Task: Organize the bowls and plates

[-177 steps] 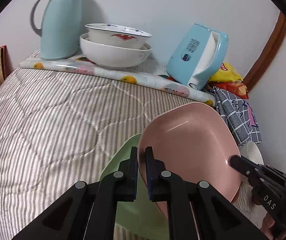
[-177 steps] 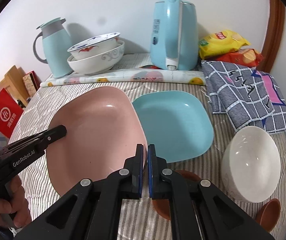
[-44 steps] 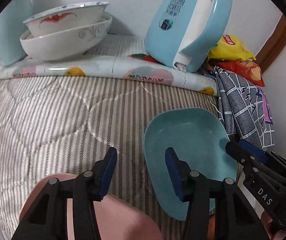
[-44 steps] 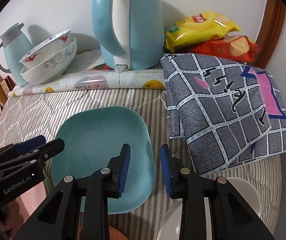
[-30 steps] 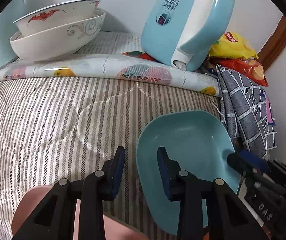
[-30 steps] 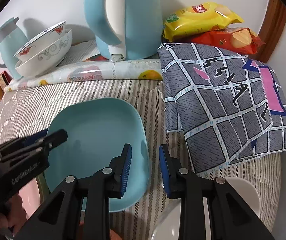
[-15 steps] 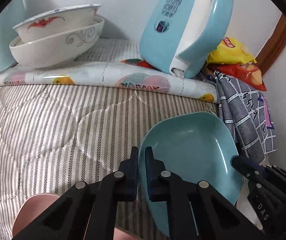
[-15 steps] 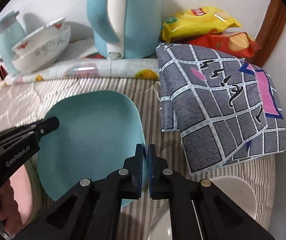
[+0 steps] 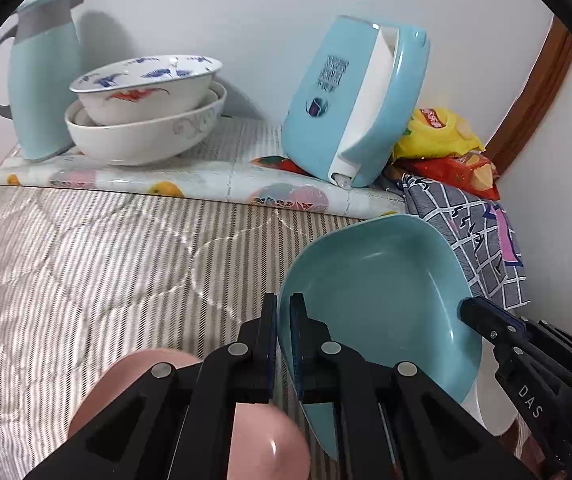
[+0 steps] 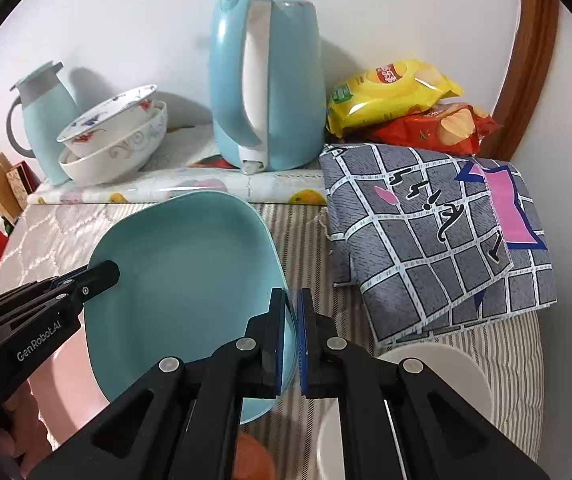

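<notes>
A square light-blue plate (image 9: 382, 304) (image 10: 189, 280) hangs above the striped cloth, held from both sides. My left gripper (image 9: 283, 312) is shut on its left rim, and my right gripper (image 10: 292, 308) is shut on its right rim. The right gripper's fingertips (image 9: 472, 308) show at the plate's far edge in the left wrist view, the left gripper's fingertips (image 10: 101, 274) in the right wrist view. A pink plate (image 9: 145, 368) (image 10: 65, 384) lies low at the left, below the blue one. A white bowl (image 10: 438, 372) sits at the lower right.
Two stacked patterned bowls (image 9: 145, 116) (image 10: 113, 140), a light-blue thermos jug (image 9: 41, 76) and a blue kettle (image 10: 265, 96) stand on a fruit-print mat (image 9: 205, 180) at the back. A grey checked cloth (image 10: 446, 240) and snack bags (image 10: 398, 100) lie right. A small brown dish (image 10: 253, 456) is underneath.
Both grippers closed on the blue plate's opposite rims, then lifted it off the cloth; it now hangs higher and slightly tilted, with the pink plate showing below.
</notes>
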Action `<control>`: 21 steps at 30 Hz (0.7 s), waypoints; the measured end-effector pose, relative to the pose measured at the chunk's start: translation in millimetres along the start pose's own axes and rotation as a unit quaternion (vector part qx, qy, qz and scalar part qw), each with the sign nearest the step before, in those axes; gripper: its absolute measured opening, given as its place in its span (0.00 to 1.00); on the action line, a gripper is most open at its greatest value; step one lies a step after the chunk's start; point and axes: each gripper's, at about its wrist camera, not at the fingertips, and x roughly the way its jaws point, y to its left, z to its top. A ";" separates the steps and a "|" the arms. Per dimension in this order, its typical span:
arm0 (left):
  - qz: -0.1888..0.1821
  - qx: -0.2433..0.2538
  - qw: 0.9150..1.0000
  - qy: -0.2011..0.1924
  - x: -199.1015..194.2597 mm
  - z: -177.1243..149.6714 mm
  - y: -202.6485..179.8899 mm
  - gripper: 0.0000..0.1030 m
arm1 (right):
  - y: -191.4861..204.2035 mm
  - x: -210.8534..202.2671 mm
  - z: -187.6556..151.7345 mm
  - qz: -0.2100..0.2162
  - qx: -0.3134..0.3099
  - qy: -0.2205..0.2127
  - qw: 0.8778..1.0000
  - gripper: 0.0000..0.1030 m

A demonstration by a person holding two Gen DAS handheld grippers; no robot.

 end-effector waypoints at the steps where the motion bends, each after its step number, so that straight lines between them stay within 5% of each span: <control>1: 0.002 -0.002 1.000 -0.003 -4.2 -1.0 1.6 0.07 | 1.8 -3.8 -1.3 0.003 0.000 -0.001 1.000 0.06; 21: 0.010 -0.032 0.999 -0.033 -75.0 -37.9 43.1 0.07 | 55.0 -61.2 -30.5 0.028 -0.022 -0.033 0.999 0.06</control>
